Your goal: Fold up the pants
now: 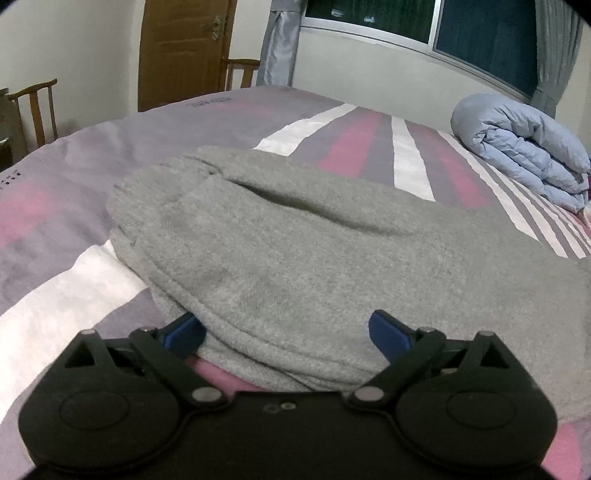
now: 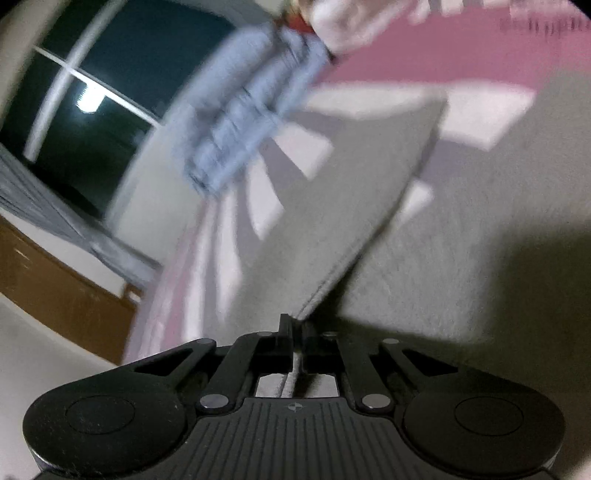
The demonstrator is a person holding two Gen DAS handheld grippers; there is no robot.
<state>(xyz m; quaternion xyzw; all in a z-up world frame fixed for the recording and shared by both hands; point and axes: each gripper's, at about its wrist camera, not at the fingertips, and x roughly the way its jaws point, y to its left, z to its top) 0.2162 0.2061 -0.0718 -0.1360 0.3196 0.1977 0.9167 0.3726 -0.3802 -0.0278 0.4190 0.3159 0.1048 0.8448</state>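
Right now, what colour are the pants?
Plain grey pants, clearest in the left wrist view.

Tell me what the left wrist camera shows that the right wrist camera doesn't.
Only the left wrist view: the left gripper open, its blue fingers astride the folded edge of the grey pants, plus a wooden door and a chair. Only the right wrist view: the right gripper shut on a lifted edge of the pants. Both share the pants, the striped bedsheet, the blue quilt and the window.
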